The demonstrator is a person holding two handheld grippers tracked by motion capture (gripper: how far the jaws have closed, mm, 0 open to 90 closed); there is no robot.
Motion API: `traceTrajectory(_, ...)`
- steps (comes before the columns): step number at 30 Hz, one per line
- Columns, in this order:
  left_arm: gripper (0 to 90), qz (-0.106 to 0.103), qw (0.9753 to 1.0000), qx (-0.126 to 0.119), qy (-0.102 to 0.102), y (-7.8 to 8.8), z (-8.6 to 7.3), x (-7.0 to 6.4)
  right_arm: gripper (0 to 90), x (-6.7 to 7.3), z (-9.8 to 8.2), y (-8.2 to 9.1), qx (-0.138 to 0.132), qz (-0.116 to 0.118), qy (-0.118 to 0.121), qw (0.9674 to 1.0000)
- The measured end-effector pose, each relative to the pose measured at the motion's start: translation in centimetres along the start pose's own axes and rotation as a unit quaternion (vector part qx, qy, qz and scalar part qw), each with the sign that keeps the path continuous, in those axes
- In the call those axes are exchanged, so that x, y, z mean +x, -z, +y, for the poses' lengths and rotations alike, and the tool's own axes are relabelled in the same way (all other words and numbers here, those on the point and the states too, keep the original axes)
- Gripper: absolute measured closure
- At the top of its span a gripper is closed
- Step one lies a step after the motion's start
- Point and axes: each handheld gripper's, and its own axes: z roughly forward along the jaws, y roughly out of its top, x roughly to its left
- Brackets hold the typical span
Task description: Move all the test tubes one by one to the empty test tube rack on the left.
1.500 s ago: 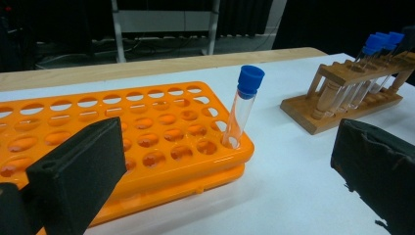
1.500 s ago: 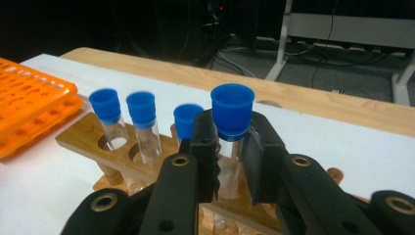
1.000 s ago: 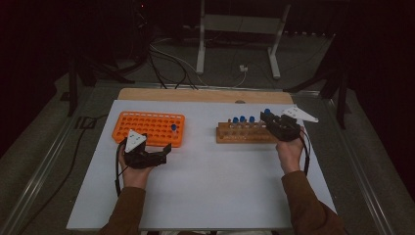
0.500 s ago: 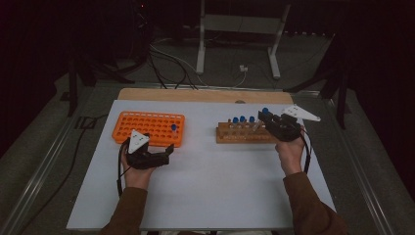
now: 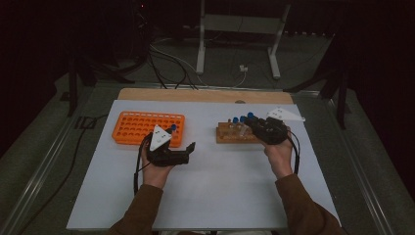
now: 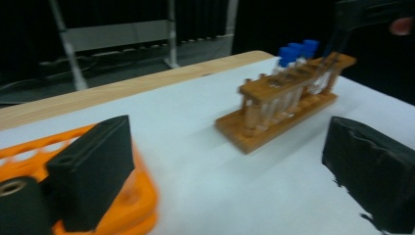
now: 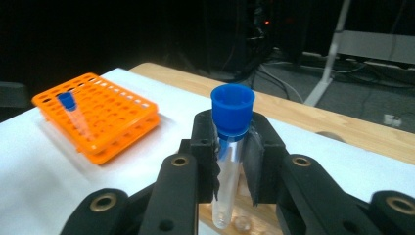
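Note:
My right gripper (image 7: pixel 231 132) is shut on a clear tube (image 7: pixel 229 161) with a blue cap, held upright just above the wooden rack (image 5: pixel 232 134). In the high view that gripper (image 5: pixel 253 126) hovers over the rack's right end, where several blue-capped tubes (image 5: pixel 242 119) stand. My left gripper (image 5: pixel 188 152) floats above the white mat between the two racks. Its jaws have just been closing a little, with nothing between them, and they remain wide apart (image 6: pixel 230 181). The orange rack (image 5: pixel 148 128) holds one blue-capped tube (image 7: pixel 68 105).
A white mat (image 5: pixel 220 186) covers the table, with a wooden strip (image 5: pixel 205 95) along its far edge. Behind the table are cables and a metal stand (image 5: pixel 235 29) on the dark floor. Metal rails run along both table sides.
My left hand has drifted to the right, away from the orange rack toward the mat's middle. My right hand has shifted slightly left and nearer with the tube.

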Motion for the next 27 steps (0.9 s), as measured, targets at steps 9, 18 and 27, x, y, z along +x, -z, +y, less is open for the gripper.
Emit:
traceTrajectory(9,17.0,-0.039,0.9991,0.016,-0.008,-2.8,0.8,-2.2,76.2,2.4,0.1,-0.9,0.010,0.041,0.006,0.9991)
traceTrajectory(18,40.1,-0.059,0.9975,0.031,-0.021,-5.2,1.5,-3.8,76.1,4.4,0.0,-1.8,0.019,0.070,0.014,0.9973)
traceTrajectory(27,60.4,-0.068,0.9970,0.026,-0.027,-5.9,1.6,-4.4,76.1,5.6,0.1,-2.5,0.025,0.089,0.016,0.9956)
